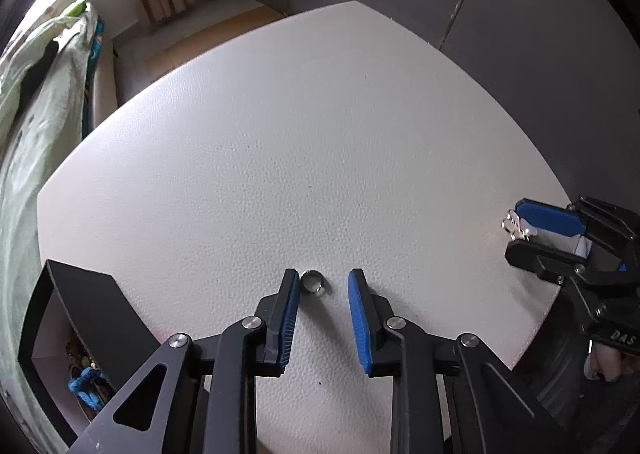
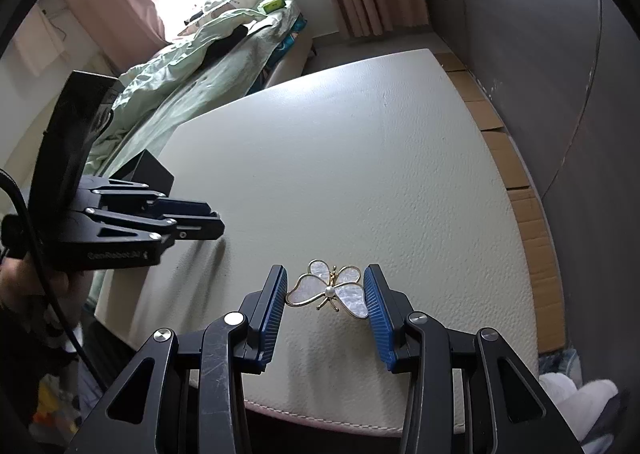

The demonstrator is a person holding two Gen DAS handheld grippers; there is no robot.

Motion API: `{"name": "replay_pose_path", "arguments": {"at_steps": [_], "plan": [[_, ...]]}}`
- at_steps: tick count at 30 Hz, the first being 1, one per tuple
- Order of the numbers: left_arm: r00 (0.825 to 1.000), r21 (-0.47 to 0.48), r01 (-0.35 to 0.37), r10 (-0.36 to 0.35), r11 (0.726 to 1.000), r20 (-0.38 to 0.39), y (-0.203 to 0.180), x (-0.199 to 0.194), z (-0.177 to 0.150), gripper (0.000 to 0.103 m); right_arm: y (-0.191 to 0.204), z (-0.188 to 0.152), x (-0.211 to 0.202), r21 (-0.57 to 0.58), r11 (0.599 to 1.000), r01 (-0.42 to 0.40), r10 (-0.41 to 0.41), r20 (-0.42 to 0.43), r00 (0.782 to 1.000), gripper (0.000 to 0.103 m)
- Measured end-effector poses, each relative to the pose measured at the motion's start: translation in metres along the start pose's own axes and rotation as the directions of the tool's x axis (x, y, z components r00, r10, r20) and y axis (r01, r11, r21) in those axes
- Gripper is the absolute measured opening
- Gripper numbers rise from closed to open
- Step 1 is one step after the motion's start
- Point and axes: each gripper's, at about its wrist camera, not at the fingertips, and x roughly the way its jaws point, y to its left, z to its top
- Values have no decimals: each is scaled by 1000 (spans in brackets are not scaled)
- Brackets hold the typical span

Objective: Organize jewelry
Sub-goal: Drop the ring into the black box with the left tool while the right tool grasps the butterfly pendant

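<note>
A silver ring point(image 1: 313, 281) lies on the white table point(image 1: 280, 142), between the fingertips of my left gripper point(image 1: 323, 283), close to the left finger. The left gripper is open around it. A gold butterfly brooch with pearly wings point(image 2: 329, 289) sits between the blue pads of my right gripper point(image 2: 326, 286). Both pads touch its wing edges, and it rests on or just above the table point(image 2: 340, 158). The right gripper with the brooch also shows in the left wrist view point(image 1: 516, 224). The left gripper shows in the right wrist view point(image 2: 212, 220).
A black open box point(image 1: 76, 318) holding several pieces of jewelry stands at the table's left edge; it also shows in the right wrist view point(image 2: 146, 172). A bed with green bedding point(image 2: 192, 66) lies beyond the table. Dark cabinets point(image 1: 500, 14) stand behind the table.
</note>
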Motion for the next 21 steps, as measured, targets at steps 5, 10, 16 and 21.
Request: {"name": "replay_pose_path", "arguments": {"at_steps": [5, 10, 16, 21], "plan": [[1000, -8, -25, 25, 1000, 4, 0, 1, 0, 14, 4, -1, -4, -22, 1000, 0, 0, 11, 1000, 41], [1000, -32, -2, 2, 999, 8, 6, -1, -1, 13, 6, -1, -6, -16, 1000, -17, 18, 24, 1000, 41], [997, -40, 6, -3, 999, 71, 10, -29, 2, 13, 15, 3, -9, -23, 1000, -20, 21, 33, 999, 41], [993, -57, -3, 9, 998, 120, 21, -60, -6, 13, 23, 8, -16, -29, 999, -23, 24, 55, 998, 41]]}}
